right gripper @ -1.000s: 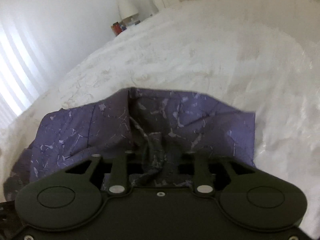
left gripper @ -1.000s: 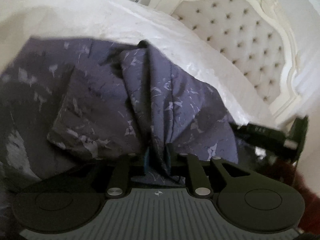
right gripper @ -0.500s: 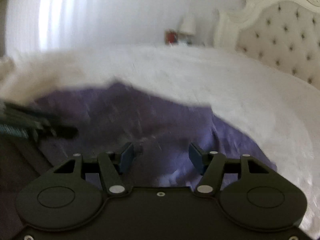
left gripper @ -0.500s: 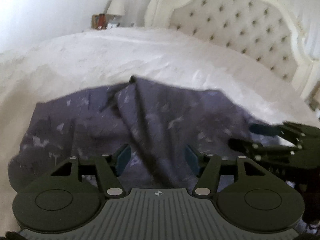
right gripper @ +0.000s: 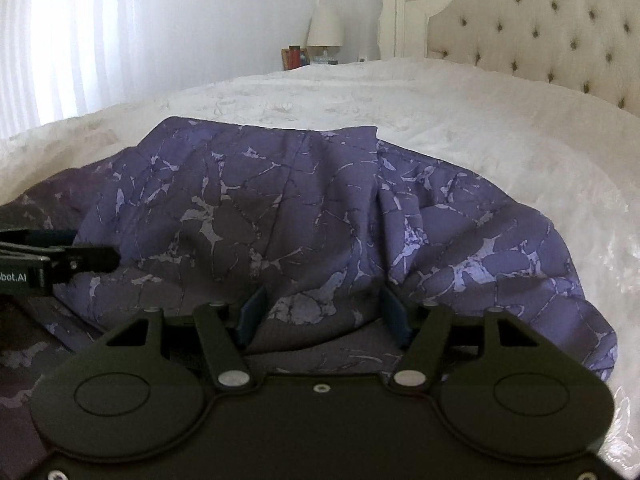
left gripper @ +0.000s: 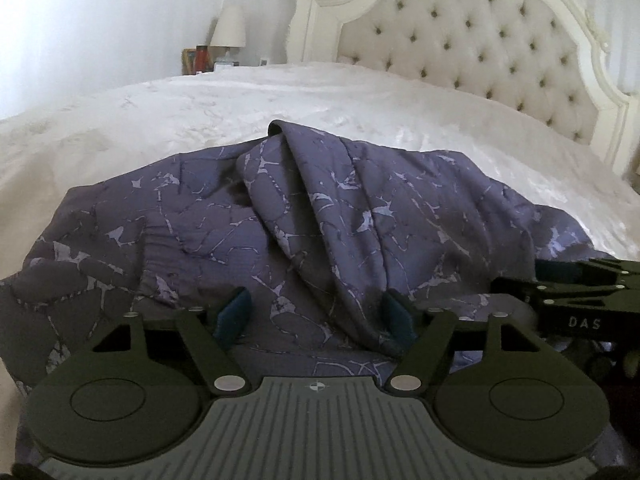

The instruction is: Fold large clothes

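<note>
White quilted bedding [left gripper: 280,92] covers the wide bed, with a cream tufted headboard [left gripper: 472,36] rising at the far right and a small lamp with a pale shade [left gripper: 228,28] on a nightstand beyond the far edge. At the left of the right wrist view, sheer white curtains [right gripper: 60,40] glow with daylight.

Spread on the near part of the bed lies the large purple garment with a pale crackle print [left gripper: 360,220], bunched in loose ridges, one tall fold peaking toward the middle.

Leftmost of the tools, the left tongs [left gripper: 316,312] stand wide apart over the cloth, blue pads [left gripper: 234,312] clear of the fabric, gripping nothing. To their right, the right tongs [right gripper: 324,314] are likewise spread wide, with a rumpled hump of cloth sitting between the pads but not pinched. Each tool shows side-on in the other's view, the two hovering close together above the near hem.

The cloth looks thin, soft and light; it should drape and slide easily on the smooth bedding, so it is likely to slump out of shape when lifted. A single layer may slip from the pads, so a pinch on a doubled edge or seam seems safer. Sensible holds would be two well-separated points along one hem or at the corners, letting the fabric hang flat before being laid over.
</note>
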`<state>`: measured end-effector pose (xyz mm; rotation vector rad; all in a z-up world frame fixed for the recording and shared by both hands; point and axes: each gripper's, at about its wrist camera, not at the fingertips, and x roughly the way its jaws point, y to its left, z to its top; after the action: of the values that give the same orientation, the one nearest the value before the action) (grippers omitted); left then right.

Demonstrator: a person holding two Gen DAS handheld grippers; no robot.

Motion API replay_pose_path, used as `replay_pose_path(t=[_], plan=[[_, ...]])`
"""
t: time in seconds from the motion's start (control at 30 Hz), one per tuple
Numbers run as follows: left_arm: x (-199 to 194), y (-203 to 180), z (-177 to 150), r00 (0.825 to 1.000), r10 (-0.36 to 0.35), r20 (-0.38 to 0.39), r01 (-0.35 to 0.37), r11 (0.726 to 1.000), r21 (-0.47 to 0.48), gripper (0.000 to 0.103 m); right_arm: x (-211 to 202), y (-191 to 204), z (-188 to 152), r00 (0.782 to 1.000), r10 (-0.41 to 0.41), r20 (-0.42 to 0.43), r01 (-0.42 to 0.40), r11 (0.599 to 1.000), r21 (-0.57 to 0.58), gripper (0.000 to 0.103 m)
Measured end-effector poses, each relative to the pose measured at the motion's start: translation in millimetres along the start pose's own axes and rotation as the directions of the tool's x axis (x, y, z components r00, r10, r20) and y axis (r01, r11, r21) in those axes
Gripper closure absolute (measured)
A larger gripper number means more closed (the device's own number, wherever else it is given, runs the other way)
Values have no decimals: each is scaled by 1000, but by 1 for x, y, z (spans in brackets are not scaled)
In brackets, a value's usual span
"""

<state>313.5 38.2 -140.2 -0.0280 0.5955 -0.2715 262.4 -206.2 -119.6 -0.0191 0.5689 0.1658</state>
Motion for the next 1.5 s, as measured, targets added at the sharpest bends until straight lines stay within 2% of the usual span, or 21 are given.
replay_pose_path(t=[0.4, 0.63, 0.8, 0.83, 0.9, 0.93, 0.97, 1.03, 1.1, 1.2, 1.33, 1.5], plan=[[5, -7, 4, 999, 32, -12, -31, 999, 34, 31, -1, 8, 0, 999, -31, 14, 32, 999, -26, 36], [9, -19, 6, 995, 94, -22, -92, 991, 93, 25, 0, 9, 0, 999, -41, 11, 41, 999, -30, 36], [8, -17, 9, 995, 92, -40, -88, 992, 85, 24, 1, 8, 3, 999, -41, 3, 41, 999, -29, 34], [6, -17, 11, 994, 91, -52, -87, 992, 88, 23, 0, 6, 4, 1000, -28, -1, 28, 999, -21, 32], [0, -17, 17, 992, 85, -92, -76, 992, 98, 23, -5, -2, 8, 1000, 3, -12, -3, 1000, 13, 20], [-6, -16, 20, 991, 79, -107, -70, 994, 88, 23, -10, -5, 10, 1000, 11, -12, -10, 999, 33, 14], [-16, -14, 22, 992, 71, -107, -64, 996, 69, 23, -16, -9, 13, 1000, 26, -10, -25, 998, 53, 11], [-40, -13, 25, 995, 59, -85, -55, 997, 48, 24, -38, -15, 17, 999, 45, 15, -46, 996, 72, 11], [-71, -12, 25, 998, 41, -49, -39, 999, 36, 23, -72, -18, 20, 996, 45, 75, -49, 997, 51, 9], [-115, -13, 25, 999, 27, -38, -25, 998, 53, 23, -119, -23, 22, 991, 83, 108, -87, 996, 35, 1], [-168, -10, 16, 998, 38, -42, -34, 995, 93, 23, -177, -30, 19, 989, 137, 55, -138, 990, 17, 1], [-215, -4, -11, 991, 118, -64, -108, 985, 134, 23, -218, -41, 3, 984, 167, -65, -163, 985, 56, 1]])
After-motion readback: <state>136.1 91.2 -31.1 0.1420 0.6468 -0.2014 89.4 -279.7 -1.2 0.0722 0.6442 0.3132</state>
